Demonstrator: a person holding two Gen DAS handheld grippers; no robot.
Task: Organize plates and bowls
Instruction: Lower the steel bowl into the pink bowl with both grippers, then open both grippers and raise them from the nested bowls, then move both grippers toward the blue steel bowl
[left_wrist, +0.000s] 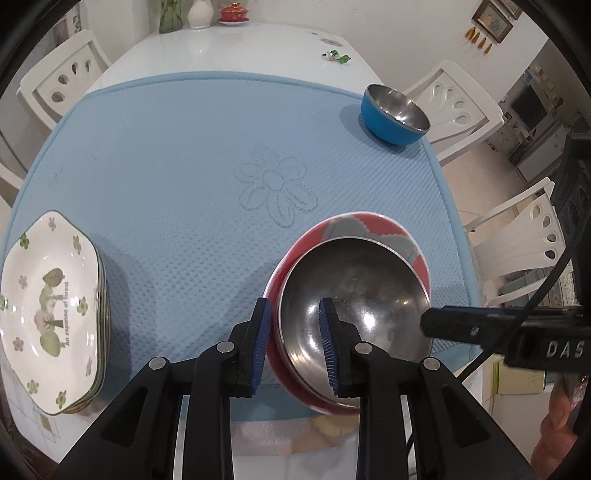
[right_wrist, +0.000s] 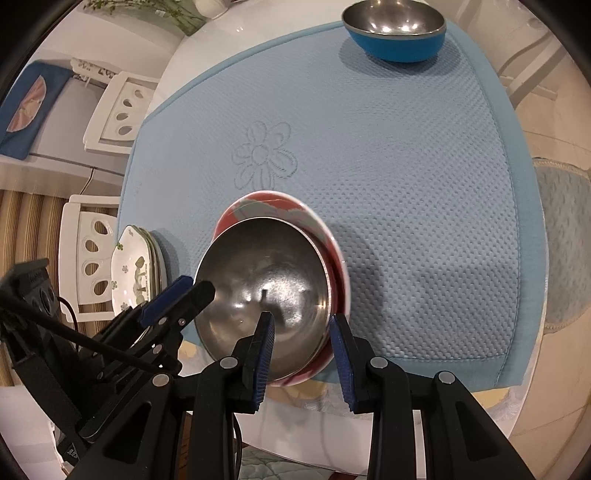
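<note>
Much of the red patterned ceramic bowl (left_wrist: 373, 227) is hidden from you: the shiny steel bowl (left_wrist: 354, 291) nested in it covers all but a crescent of its inside, and your own black linkages cut off the near rims of both. Whether your pads actually press on the rims you cannot tell in either view, since the contact lines fall behind the blue rubber. Your left gripper (left_wrist: 293, 339) is part open and straddles the near left rim of the nested pair, with one finger (left_wrist: 328, 343) inside the steel bowl and the other outside the red wall. Your right gripper (right_wrist: 303, 354) is likewise part open and straddles the opposite rim, its inner finger (right_wrist: 264, 350) over the steel and its outer one just beyond the red edge. In the left view only the tip of the right tongs shows, coming in from the right side. The stack of white octagonal plates with green tree prints (left_wrist: 51, 310) lies well to the left of your left tongs; how many plates are in it is hard to make out. The blue bowl with a steel lining (right_wrist: 395, 29) sits far ahead of your right tongs, at the far right corner of the light blue textured mat (left_wrist: 177, 155).
</note>
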